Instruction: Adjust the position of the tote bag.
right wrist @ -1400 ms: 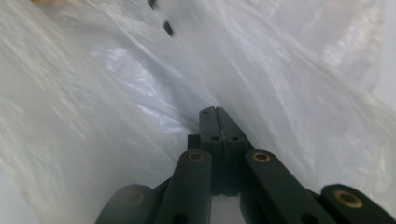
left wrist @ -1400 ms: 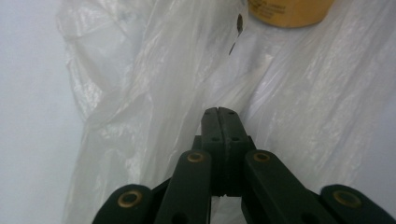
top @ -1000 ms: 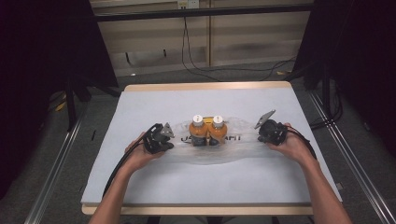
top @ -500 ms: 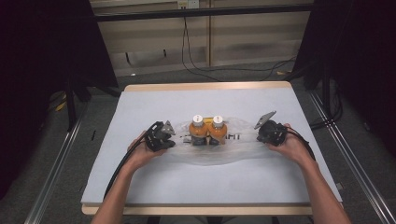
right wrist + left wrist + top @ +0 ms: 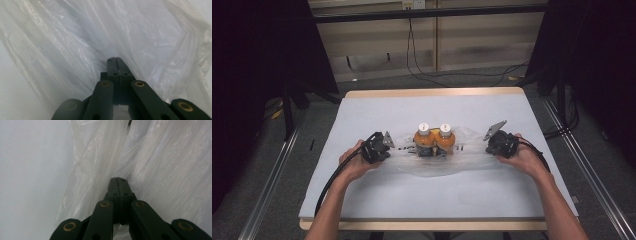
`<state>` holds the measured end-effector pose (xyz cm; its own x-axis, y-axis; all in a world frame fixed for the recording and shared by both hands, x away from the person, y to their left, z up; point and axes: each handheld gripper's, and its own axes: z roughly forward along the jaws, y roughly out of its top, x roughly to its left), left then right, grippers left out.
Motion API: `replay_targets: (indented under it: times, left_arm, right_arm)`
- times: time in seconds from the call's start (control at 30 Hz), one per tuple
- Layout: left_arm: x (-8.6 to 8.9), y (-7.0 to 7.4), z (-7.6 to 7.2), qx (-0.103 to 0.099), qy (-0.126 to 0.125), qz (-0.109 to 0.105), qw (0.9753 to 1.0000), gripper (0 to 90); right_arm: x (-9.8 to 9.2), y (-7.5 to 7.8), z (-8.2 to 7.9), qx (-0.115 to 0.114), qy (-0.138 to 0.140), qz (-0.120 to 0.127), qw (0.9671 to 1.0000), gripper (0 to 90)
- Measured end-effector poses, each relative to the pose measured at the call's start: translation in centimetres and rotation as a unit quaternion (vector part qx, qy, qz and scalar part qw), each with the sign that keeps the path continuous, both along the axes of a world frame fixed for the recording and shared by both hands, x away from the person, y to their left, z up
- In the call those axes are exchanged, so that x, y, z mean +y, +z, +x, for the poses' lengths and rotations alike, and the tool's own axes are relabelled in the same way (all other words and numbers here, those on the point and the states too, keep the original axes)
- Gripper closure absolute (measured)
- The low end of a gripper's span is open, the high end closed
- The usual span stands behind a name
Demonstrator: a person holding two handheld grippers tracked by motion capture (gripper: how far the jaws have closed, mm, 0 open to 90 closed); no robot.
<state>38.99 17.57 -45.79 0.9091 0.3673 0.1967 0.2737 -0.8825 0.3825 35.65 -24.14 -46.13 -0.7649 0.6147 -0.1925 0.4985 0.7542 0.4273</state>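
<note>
Clear plastic bag [image 5: 432, 159] lies mid-table [image 5: 422, 200] around two orange bottles [image 5: 434, 140] | left tool [image 5: 384, 144] closed, pinching bag's left edge | right tool [image 5: 488, 145] closed, pinching its right edge

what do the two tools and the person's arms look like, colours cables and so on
Both the left tool and the right tool are black, with two flat black jaws on linked bars pinned by brass-coloured rivets. A black cable trails from the left one. The right carries a grey three-cornered plate. The forearms are bare, no sleeves.
</note>
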Motion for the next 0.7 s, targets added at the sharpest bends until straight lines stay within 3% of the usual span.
replay_targets:
  times: [0.07, 0.1, 0.2, 0.33, 0.4, 0.7]
  left_arm:
    - [0.6, -0.1, 0.0, 0.005, 0.01, -0.021, 0.9997, 90.0]
    - [0.8, -0.1, -0.1, 0.004, 0.008, -0.023, 0.9997, 90.0]
    - [1.3, -0.1, -0.1, 0.013, 0.012, -0.027, 0.9995, 90.0]
    - [1.7, -0.2, 0.0, 0.023, 0.022, -0.046, 0.9984, 90.0]
    - [1.8, -0.1, 0.0, 0.022, 0.014, -0.039, 0.9989, 90.0]
    - [2.5, -0.1, -0.3, 0.026, 0.024, -0.043, 0.9984, 90.0]
  right_arm:
    - [-0.2, 0.0, 0.0, 0.0, 0.006, -0.001, 1.0, 90.0]
    - [-0.4, -0.1, 0.0, 0.003, 0.001, 0.008, 1.0, 90.0]
    - [-0.7, 0.0, -0.1, 0.006, 0.005, 0.0, 1.0, 90.0]
    - [-1.0, 0.0, -0.2, 0.005, 0.009, 0.004, 0.9999, 90.0]
    - [-1.1, 0.0, -0.4, 0.005, 0.01, 0.004, 0.9999, 90.0]
    - [-1.6, -0.1, -0.7, 0.001, 0.004, 0.017, 0.9998, 90.0]
